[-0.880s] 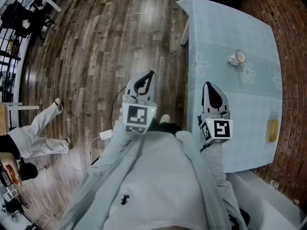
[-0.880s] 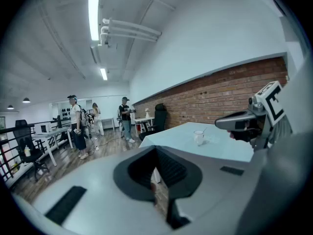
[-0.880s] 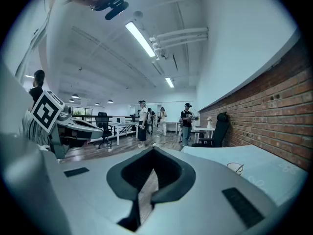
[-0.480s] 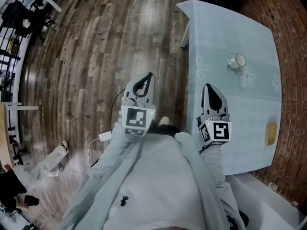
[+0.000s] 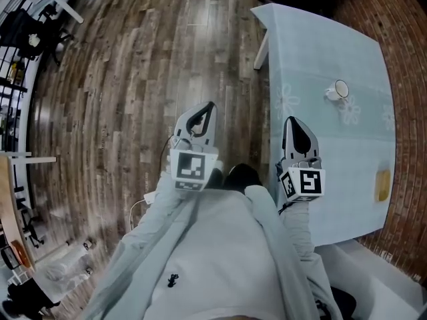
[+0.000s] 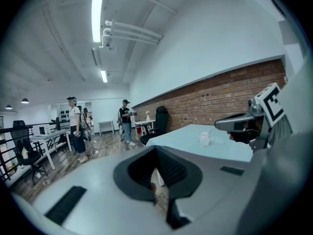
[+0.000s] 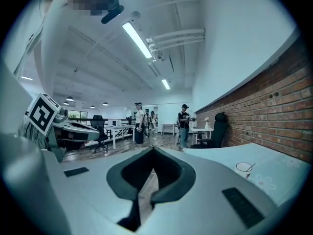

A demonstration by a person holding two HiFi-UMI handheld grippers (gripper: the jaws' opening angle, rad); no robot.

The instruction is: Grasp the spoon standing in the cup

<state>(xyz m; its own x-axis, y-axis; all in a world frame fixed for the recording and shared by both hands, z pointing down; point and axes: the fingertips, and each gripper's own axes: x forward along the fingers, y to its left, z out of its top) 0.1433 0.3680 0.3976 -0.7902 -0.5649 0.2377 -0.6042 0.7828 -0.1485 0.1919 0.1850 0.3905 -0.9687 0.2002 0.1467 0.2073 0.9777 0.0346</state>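
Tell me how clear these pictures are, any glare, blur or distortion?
Head view: wide-angle bending, glare on the wooden floor, lower-left corner smeared, cup small but sharp. Left gripper view: dark round border, ceiling light blown out. Right gripper view: same border, bright ceiling strip, cup near the warped right edge.

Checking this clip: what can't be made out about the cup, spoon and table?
Spoon: a thin sliver in the right gripper view; too small in the head view.
Cup contents: too small in every view.
Yellow object near the table edge: head view, too small to identify.
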